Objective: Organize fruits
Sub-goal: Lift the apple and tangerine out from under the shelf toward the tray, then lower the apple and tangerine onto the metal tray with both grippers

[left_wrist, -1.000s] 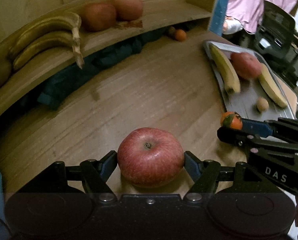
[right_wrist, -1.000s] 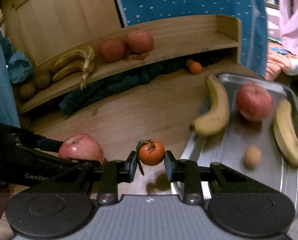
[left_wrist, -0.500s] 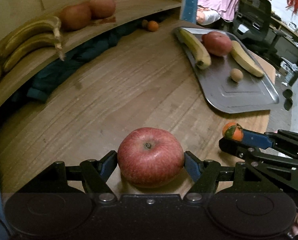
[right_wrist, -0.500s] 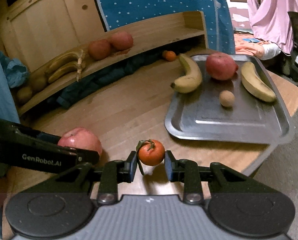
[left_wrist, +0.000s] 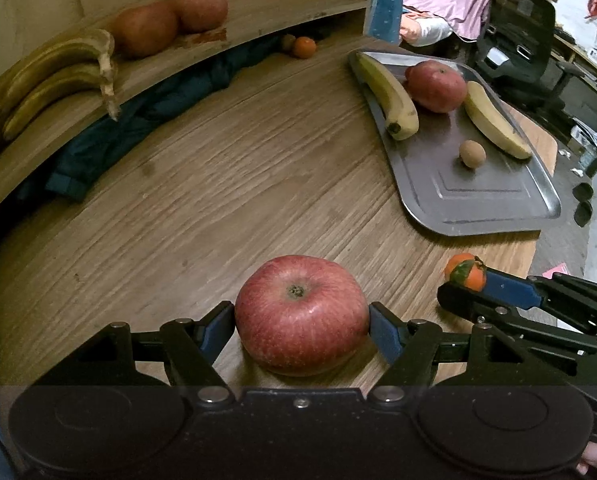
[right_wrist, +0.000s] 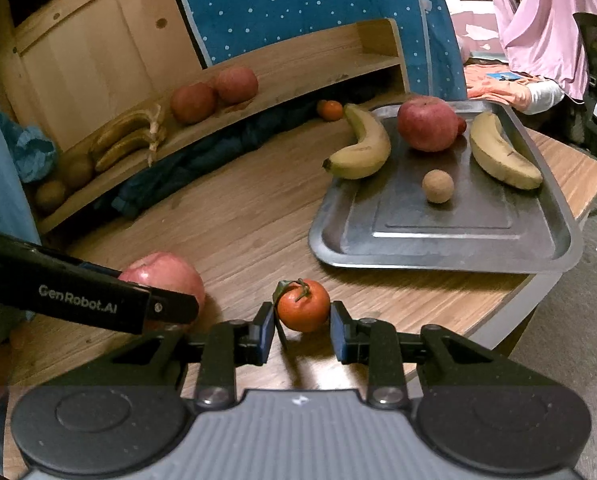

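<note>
My left gripper [left_wrist: 301,326] is shut on a red apple [left_wrist: 301,318] and holds it just above the wooden table [left_wrist: 226,184]. My right gripper [right_wrist: 303,326] is shut on a small orange tangerine [right_wrist: 304,309] with a green stem, near the table's front edge. The tangerine also shows in the left wrist view [left_wrist: 466,272], to the right of the apple. The apple shows in the right wrist view [right_wrist: 166,276], partly behind the left gripper's finger.
A metal tray [right_wrist: 458,240] at the right holds two bananas [right_wrist: 364,146], a red apple [right_wrist: 428,122] and a small brown fruit [right_wrist: 438,186]. A wooden shelf [left_wrist: 258,20] at the back holds two apples, bananas and kiwis. Another tangerine [left_wrist: 303,47] and dark cloth lie under it.
Both grippers have drawn back from the shelf and tray toward the table's front edge, each still holding its fruit. The tray now shows whole.
</note>
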Tool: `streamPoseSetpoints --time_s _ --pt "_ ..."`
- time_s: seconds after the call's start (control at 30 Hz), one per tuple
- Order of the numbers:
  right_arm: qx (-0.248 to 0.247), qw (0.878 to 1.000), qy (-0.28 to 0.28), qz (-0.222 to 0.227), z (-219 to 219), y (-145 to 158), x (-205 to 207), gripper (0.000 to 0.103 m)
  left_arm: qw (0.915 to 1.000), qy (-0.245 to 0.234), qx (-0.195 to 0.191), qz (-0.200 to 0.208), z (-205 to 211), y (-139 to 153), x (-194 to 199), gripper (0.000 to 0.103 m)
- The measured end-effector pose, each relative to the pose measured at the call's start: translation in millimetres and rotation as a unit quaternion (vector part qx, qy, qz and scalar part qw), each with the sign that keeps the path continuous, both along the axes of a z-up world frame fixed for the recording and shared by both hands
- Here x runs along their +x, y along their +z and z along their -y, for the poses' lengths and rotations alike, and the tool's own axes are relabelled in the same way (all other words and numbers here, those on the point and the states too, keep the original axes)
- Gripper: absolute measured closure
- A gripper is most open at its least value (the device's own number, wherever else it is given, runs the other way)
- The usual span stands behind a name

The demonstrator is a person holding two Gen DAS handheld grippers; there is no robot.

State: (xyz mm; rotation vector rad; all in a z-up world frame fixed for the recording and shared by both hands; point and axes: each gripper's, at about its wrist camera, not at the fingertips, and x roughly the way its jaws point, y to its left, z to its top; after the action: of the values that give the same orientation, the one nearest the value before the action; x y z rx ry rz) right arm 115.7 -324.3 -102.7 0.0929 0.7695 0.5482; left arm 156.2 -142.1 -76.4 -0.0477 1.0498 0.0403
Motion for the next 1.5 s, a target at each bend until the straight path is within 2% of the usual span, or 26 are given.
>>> streamPoseSetpoints --time_s 0.23,0.4,0.67,0.87,1.03,1.5 --pt "0.020 0.999 0.026 0.005 12.6 1.2 14.1 0.070 0.9994 0.035 -0.001 0.002 11.4 5.9 12.4 0.030" --pt "0.030 0.999 0.042 0.009 27.2 13.2 24.0 0.070 0.9980 0.061 -0.006 0.015 24.9 18.1 24.5 0.030" --pt "0.006 0.998 0.058 0.028 64.0 41.4 60.8 0.070 0.9960 0.068 -0.028 0.050 66.2 37.4 55.8 0.030" --pt "-0.026 0.997 0.059 0.034 87.3 49.7 94.9 0.070 0.9953 0.067 -0.045 0.053 92.9 33.6 84.3 0.030" --pt "-0.044 0.997 0.065 0.028 95.4 47.1 116.5 0.070 0.9952 0.077 -0.041 0.044 101.2 27.0 102.5 0.030" --pt "-0.072 0.995 0.071 -0.008 88.5 32.8 139.7 0.070 0.9951 0.088 -0.041 0.021 103.1 14.4 117.2 0.029"
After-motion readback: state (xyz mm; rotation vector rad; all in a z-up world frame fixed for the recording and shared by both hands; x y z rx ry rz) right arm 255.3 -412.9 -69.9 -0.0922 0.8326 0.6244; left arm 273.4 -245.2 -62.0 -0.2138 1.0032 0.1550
